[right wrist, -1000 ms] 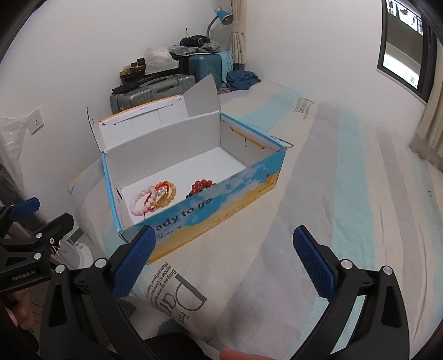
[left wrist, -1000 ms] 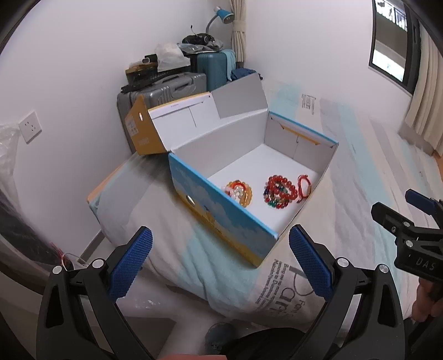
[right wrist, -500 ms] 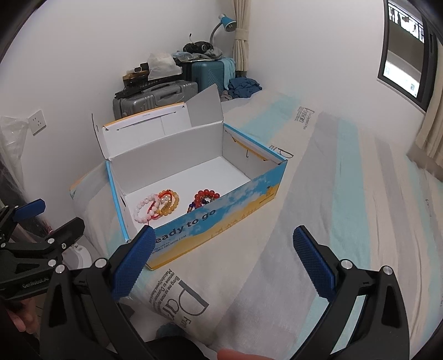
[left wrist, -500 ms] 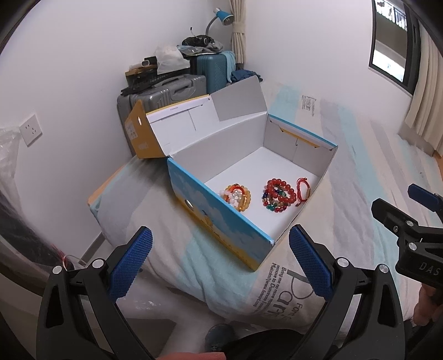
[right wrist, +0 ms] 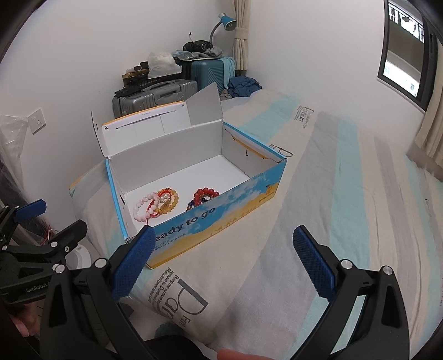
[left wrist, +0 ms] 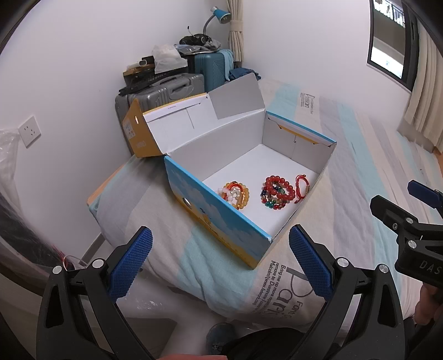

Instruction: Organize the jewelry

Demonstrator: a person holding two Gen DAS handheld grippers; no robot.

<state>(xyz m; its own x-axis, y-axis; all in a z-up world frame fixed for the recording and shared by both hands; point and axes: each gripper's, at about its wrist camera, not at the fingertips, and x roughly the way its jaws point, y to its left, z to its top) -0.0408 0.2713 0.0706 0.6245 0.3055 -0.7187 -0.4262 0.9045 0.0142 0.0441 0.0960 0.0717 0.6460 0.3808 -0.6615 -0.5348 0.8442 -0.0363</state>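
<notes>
**Both tongs held wide apart above the bed, bracelets lying in the open box**

The left tongs point(left wrist: 220, 259) hang over the near edge of the bed point(left wrist: 360, 155) with their blue pads spread wide and nothing between them. The right tongs point(right wrist: 224, 259) stand the same way, pads far apart and empty, over the striped cover. Each pair also shows at the edge of the other's view, gripped from below by a hand, the left hand point(right wrist: 23, 318) only partly in view.

Just ahead of both tongs sits a shoebox point(right wrist: 221, 218) on the bed, its lid point(right wrist: 149, 128) flipped back and standing up against the wall side. The blue and yellow long wall faces the right tongs; a short wall faces the left tongs.

On the white floor of the box lie two small heaps of beaded bracelets. One heap holds a pink bracelet point(right wrist: 142, 206) overlapping an amber bracelet point(right wrist: 169, 200). Beside it, a little apart, lies a red bracelet point(left wrist: 278, 188) stacked on darker mixed beads, with a thin red cord bracelet point(left wrist: 301, 185) touching its side, near the box's long wall.

Beyond the box, against the wall, stand a grey suitcase point(left wrist: 163, 92) and a teal suitcase point(left wrist: 211, 66) piled with oddments, with a blue desk lamp point(right wrist: 225, 23) above.
</notes>
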